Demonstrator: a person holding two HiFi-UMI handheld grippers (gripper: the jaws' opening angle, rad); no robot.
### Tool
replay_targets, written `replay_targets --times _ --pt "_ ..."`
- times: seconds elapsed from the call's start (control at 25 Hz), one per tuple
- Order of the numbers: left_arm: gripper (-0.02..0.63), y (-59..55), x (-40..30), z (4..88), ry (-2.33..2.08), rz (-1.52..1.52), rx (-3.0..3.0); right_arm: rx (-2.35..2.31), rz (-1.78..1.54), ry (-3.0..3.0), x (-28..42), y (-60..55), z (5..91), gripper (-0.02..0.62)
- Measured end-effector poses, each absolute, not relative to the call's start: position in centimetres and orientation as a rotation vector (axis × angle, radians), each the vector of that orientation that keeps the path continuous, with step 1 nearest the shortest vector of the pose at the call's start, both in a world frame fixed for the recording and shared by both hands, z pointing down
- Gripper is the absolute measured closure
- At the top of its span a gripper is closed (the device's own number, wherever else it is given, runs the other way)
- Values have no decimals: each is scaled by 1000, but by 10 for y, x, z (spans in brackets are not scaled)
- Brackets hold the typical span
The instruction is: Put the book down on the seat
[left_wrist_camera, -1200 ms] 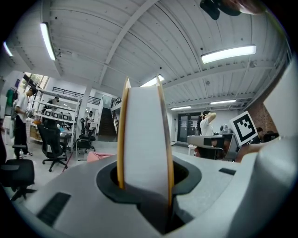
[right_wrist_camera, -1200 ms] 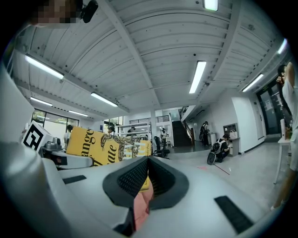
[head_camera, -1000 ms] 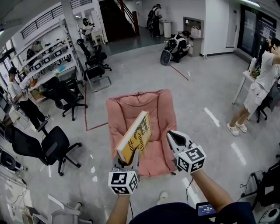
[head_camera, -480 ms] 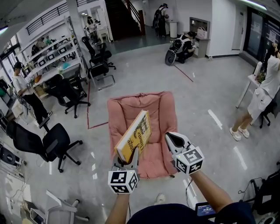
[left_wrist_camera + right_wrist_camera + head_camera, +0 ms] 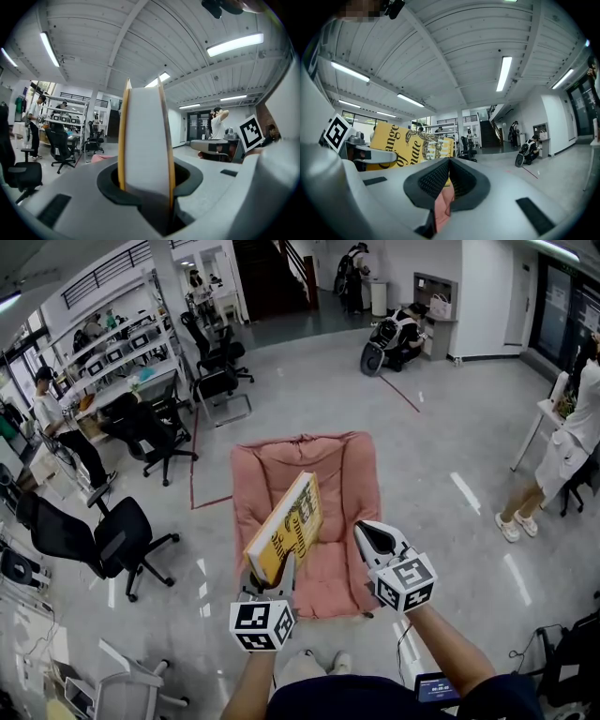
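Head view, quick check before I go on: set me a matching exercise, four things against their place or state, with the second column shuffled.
Things:
1. book
2. seat
3. right gripper
4. office chair

Places or states:
A. black, on wheels, at the left of the view
B. nothing between its jaws
C. pink, on the floor below both grippers
D. yellow, tilted, clamped in the left gripper

Pairs: 1-D, 2-C, 3-B, 4-A

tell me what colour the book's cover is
The book has a yellow cover with dark lettering, clearest in the right gripper view.
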State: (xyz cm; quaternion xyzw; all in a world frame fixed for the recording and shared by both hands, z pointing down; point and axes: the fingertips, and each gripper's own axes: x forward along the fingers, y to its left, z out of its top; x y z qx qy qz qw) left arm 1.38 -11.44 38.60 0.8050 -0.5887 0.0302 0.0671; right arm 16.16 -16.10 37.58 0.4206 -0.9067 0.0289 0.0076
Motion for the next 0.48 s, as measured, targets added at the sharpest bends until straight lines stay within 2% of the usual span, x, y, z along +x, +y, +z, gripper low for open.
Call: replay_targets --times 0.48 --pt "457 -128 -7 391 -1812 80 2388 1295 88 -2848 147 -179 379 577"
